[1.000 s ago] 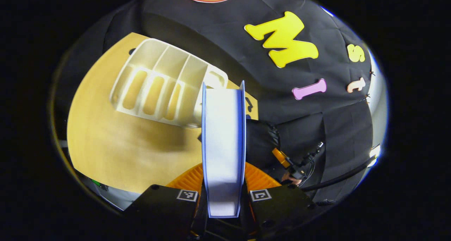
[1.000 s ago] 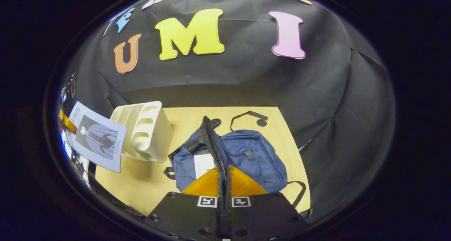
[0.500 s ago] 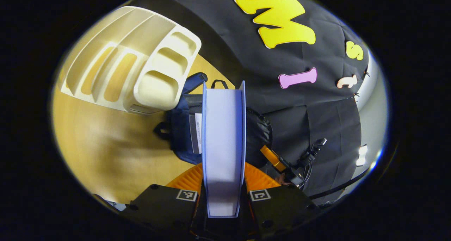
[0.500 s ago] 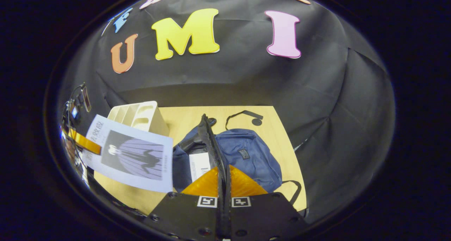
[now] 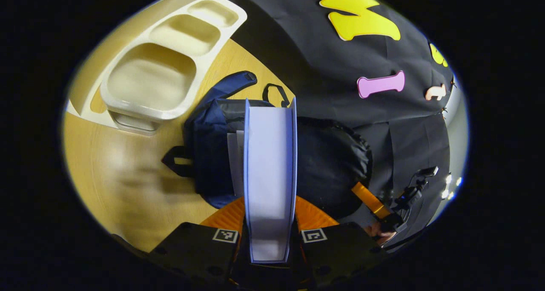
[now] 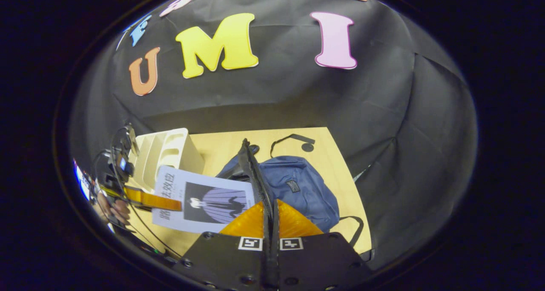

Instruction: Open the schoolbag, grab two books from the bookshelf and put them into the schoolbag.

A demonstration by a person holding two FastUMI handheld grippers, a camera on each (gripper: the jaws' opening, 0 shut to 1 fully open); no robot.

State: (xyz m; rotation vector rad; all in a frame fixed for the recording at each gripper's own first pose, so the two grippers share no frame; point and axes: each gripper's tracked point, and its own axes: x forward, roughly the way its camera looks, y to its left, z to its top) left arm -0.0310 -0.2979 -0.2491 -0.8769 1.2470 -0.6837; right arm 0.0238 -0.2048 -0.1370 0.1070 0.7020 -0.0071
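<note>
My left gripper (image 5: 269,202) is shut on a pale blue book (image 5: 269,163), seen edge-on between the orange fingers. The book hangs over the open mouth of the navy schoolbag (image 5: 207,142), whose dark lining (image 5: 332,163) gapes to the right. A white book (image 5: 234,155) lies inside the bag. My right gripper (image 6: 270,206) is shut on the black zipper edge (image 6: 254,172) of the schoolbag (image 6: 298,189), holding it up. In the right gripper view the held book (image 6: 204,199) lies flat above the bag's left side. The cream bookshelf (image 5: 157,69) stands just left of the bag.
The wooden table (image 6: 328,146) ends close behind and right of the bag. Bag straps (image 6: 294,138) trail toward the back edge. The bookshelf (image 6: 170,152) has several slots with nothing visible in them. A hand (image 6: 114,209) holds the left gripper at the far left.
The left gripper has carried the book from beside the bookshelf to above the bag's opening. The right gripper has stayed put, holding the zipper edge.
</note>
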